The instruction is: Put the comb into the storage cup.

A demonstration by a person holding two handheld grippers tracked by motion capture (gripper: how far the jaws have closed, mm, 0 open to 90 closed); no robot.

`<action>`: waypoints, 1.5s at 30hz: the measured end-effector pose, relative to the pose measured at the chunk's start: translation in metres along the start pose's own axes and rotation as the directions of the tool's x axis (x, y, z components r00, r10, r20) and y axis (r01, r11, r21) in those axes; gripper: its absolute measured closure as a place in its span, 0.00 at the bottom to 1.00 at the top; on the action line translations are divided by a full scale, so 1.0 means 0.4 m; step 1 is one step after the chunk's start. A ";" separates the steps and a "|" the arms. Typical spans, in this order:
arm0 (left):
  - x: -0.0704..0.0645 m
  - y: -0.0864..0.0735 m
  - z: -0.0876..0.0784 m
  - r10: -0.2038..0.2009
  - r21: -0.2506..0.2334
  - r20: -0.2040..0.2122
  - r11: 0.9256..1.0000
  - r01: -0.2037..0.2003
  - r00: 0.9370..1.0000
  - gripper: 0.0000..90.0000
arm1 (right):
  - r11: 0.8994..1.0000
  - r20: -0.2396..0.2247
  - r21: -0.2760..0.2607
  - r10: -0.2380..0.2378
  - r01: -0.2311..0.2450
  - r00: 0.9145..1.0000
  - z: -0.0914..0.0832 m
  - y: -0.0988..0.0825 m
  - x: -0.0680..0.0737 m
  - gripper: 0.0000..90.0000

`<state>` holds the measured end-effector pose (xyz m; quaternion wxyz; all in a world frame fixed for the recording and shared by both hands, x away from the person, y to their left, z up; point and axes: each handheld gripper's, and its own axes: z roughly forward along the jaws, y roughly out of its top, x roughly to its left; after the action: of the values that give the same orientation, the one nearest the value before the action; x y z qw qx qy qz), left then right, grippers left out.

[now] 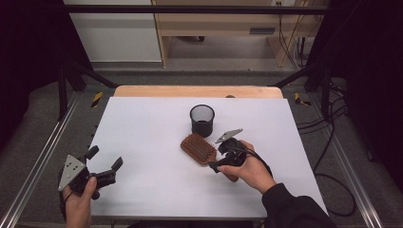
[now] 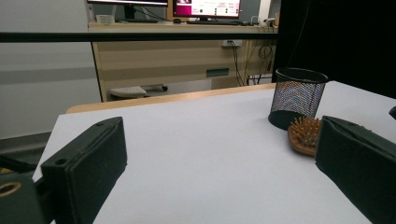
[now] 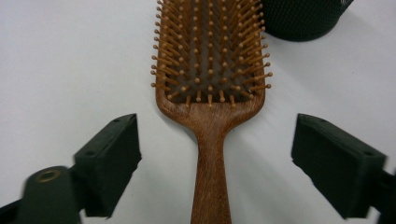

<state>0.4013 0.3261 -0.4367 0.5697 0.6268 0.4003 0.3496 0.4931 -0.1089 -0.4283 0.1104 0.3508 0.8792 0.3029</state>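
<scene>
Right gripper view first: wooden hairbrush point(image 3: 210, 88) lying bristles-up on the white table point(image 3: 70, 60), handle running straight down the middle between 2 black jaws set wide apart, neither pad touching wood. Nothing gripped, then. Seen from the high view, right gripper point(image 1: 223, 159) sitting just behind the brush point(image 1: 198, 148) near the middle of the table point(image 1: 142, 123), hand wrapped round the tool, handle end tucked under its nose. Looks like the pick-up step of the work, either about to close on the handle or freshly let go; hard to call which. Black mesh cup point(image 1: 202, 119) standing upright just beyond the brush head, close but whether touching cannot be told; likely destination, as a guess. Next move, by that reading: squeeze the jaws onto the narrow neck of the handle, squarely, then lift and tip the brush handle-down into the cup without knocking it over. Brush itself: warm reddish-brown wood, broad paddle head, rows of round-tipped wooden pins, slim straight handle. Over at the near left corner, left gripper point(image 1: 104, 166) parked low, jaws gaping, holding nothing; left gripper view catching cup point(image 2: 298, 97) and a slice of brush point(image 2: 304, 135) off to its right.
</scene>
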 end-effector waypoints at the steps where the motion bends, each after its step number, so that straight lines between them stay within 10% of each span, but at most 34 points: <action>1: 0.000 0.000 0.000 0.000 0.000 0.000 1.000 0.000 1.000 0.03 | 1.000 0.003 0.005 0.000 0.000 1.000 0.004 0.001 0.001 0.12; 27: 0.001 -0.003 0.003 -0.008 0.006 0.009 1.000 0.008 1.000 0.03 | 0.992 -0.002 0.127 -0.016 0.016 1.000 0.076 -0.011 0.015 0.11; 45: 0.001 -0.002 0.003 -0.007 0.006 0.011 1.000 0.007 1.000 0.03 | 0.985 -0.016 0.172 0.003 0.000 1.000 0.083 -0.011 0.005 0.51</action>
<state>0.4023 0.3261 -0.4377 0.5713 0.6290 0.4004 0.3430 0.5026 -0.0949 -0.4574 0.0725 0.3571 0.9027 0.2290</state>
